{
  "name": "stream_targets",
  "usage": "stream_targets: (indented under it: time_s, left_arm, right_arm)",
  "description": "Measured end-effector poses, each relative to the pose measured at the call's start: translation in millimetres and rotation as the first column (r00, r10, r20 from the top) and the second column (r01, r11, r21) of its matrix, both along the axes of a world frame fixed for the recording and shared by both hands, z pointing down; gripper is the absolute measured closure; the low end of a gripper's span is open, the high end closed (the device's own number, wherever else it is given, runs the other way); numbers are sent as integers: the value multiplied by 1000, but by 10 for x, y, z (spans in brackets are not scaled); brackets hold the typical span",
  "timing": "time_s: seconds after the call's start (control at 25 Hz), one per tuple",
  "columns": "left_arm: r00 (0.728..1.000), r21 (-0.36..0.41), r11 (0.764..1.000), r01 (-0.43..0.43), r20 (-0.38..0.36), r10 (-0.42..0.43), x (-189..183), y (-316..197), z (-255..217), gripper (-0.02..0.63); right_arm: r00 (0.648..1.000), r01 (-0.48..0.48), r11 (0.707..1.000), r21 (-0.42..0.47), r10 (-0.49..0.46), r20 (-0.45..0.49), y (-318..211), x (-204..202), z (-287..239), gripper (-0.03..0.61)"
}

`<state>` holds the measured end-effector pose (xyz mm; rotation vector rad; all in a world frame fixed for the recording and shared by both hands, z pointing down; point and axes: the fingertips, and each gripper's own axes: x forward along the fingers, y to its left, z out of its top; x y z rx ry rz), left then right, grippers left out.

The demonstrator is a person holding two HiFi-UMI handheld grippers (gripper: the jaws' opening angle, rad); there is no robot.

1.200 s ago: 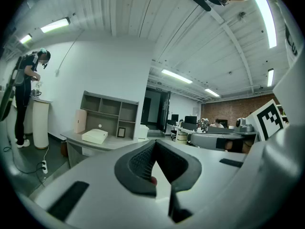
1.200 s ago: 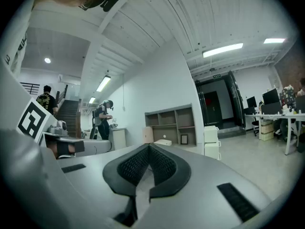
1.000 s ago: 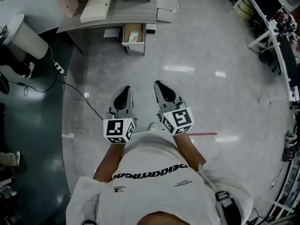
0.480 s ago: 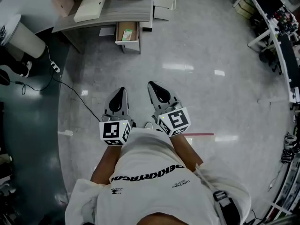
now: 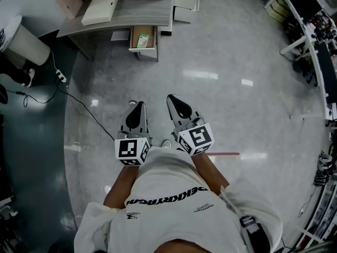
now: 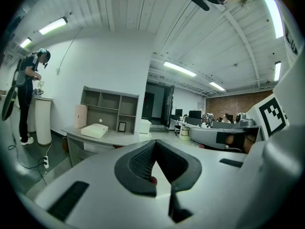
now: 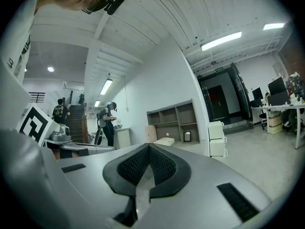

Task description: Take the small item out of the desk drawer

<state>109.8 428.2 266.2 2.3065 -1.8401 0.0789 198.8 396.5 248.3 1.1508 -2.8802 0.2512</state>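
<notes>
A grey desk [image 5: 121, 16] stands far ahead at the top left of the head view. Its drawer [image 5: 143, 50] is pulled open, and a small green item [image 5: 142, 40] lies inside. My left gripper [image 5: 136, 106] and right gripper [image 5: 172, 97] are held side by side over the bare floor, well short of the desk. Both point toward it. The left gripper [image 6: 154, 142] has its pads together, with a small reddish spot low between them that I cannot identify. The right gripper [image 7: 148, 147] is also shut, with nothing seen between its pads.
A white box [image 5: 100, 8] and a pink box [image 5: 68, 1] sit on the desk. A white drawer cabinet [image 5: 187, 4] stands to its right. A cable [image 5: 79, 96] with a power strip [image 5: 61, 77] crosses the floor at left. A person [image 6: 26, 94] stands by a white pedestal.
Both grippers have sunk slightly in the head view and stay shut. The desk and open drawer have drifted a little up and left in the picture.
</notes>
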Motion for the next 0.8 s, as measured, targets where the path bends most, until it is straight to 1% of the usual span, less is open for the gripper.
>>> stream_targets:
  time_s: [0.2,0.36,0.52,0.8]
  left_arm:
    - [1000,-6,1000,-4,-12,4,-170,-362,74,598]
    - [1000,-8,1000,-9,-22,9,-383,-752,126,598]
    - [999,-3,1000,-28,-23,28,-637,-1302,108,598]
    - [995,-4,995,-96,-29,96,-1102,-2325,-51,598]
  right_arm:
    - [1000,10,1000,-1,-10,-18,-328,-210,62,548]
    - [1000,2,1000,-8,-2,-14,-731,-431,122,548]
    - [1000,-17,1000,-5,17,-15,-1262,-674,105,548]
    - [997,-73,997,-14,73,-14,-2214,-1154,-53,548]
